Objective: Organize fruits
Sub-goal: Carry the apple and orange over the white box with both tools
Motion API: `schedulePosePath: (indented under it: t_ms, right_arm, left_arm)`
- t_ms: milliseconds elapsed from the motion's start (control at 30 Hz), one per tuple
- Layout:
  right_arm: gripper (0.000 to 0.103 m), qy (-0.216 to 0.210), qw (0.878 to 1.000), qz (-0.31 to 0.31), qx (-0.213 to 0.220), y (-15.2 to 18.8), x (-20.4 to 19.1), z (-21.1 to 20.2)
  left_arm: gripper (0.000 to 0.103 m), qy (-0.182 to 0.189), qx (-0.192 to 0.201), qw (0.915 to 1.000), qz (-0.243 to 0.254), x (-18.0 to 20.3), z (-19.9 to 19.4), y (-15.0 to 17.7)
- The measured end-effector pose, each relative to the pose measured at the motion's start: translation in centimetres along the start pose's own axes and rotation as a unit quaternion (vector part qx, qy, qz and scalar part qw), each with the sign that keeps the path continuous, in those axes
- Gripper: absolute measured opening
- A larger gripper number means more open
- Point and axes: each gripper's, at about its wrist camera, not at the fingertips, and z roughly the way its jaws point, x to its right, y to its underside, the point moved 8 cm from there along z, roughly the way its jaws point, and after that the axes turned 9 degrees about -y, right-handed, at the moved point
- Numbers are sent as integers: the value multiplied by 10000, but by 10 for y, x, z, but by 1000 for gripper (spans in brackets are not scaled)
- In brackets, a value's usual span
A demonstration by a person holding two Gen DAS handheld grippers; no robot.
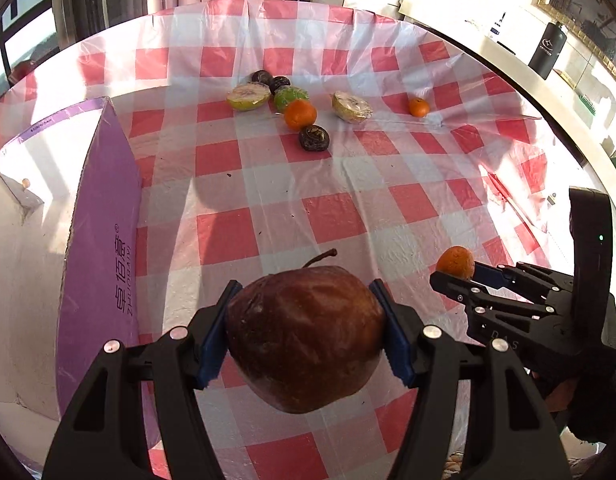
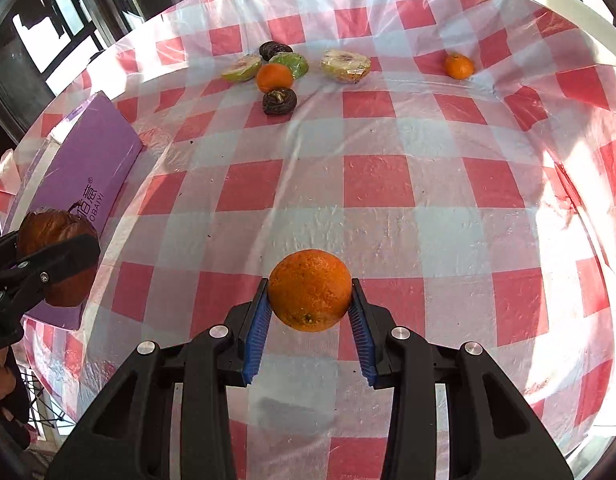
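Above the near side of the checked table (image 2: pixel 380 184), the left tongs (image 1: pixel 305 322) clenched a brown apple (image 1: pixel 303 336) and the right tongs (image 2: pixel 310 312) an orange (image 2: pixel 310 290); several fruits (image 2: pixel 277 76) remained at the far end, so sorting into the purple box (image 1: pixel 103 240) looked unfinished.

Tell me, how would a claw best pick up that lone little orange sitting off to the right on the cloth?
Probably from above, pads closing on opposite sides of its widest middle. The lone orange is round, so any pair of sides would do, and it sits apart from the fruit cluster with bare tablecloth around it.
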Motion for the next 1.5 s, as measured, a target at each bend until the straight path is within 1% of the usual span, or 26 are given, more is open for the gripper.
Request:
schedulePosePath:
  t_ms: [100, 200, 367, 533, 733, 833, 967, 1067, 1167, 1300, 1367, 1433, 1500]
  right_arm:
    - [38, 55, 10000, 31, -25, -3, -12, 3]
    - [38, 11, 9999, -76, 65, -10, -31, 2]
    - [38, -191, 9981, -524, 247, -29, -81, -1]
    - [38, -464, 9941, -910, 357, -44, -137, 4]
    - [38, -789, 9863, -1331, 562, -65, -204, 6]
    - [38, -1003, 9816, -1479, 668, -77, -238, 8]
    - [38, -1232, 9727, -1836, 701, -87, -285, 16]
    - [38, -1278, 9645, -2209, 679, -89, -316, 26]
    - [38, -1215, 9616, -2407, 514, -88, -332, 41]
    - [38, -930, 9605, -2621, 49, -75, -337, 69]
    - [38, -752, 9550, -2861, -201, -64, -339, 82]
    - [38, -560, 9495, -3036, -552, -50, -337, 97]
    - [38, -398, 9435, -3169, -881, -36, -333, 110]
  left_arm:
    - [64, 2, 198, 9995, 230, -6, -14, -8]
    - [64, -33, 394, 9989, 260, -18, -28, -15]
    - [64, -199, 664, 9976, -35, -62, -49, -29]
    - [64, -530, 773, 9952, -288, -116, -62, -32]
    - [64, -1114, 553, 9908, -542, -189, -63, -16]
    - [64, -1416, 278, 9875, -641, -221, -58, 0]
    - [64, -1648, -120, 9831, -788, -258, -48, 28]
    - [64, -1795, -357, 9801, -772, -277, -39, 43]
    - [65, -1870, -555, 9780, -745, -289, -31, 54]
    - [65, -1929, -736, 9767, -579, -298, -21, 65]
    - [65, -1921, -860, 9763, -498, -299, -14, 70]
    - [65, -1892, -1009, 9757, -444, -299, -9, 77]
    - [64, -1863, -1055, 9759, -415, -299, -6, 78]
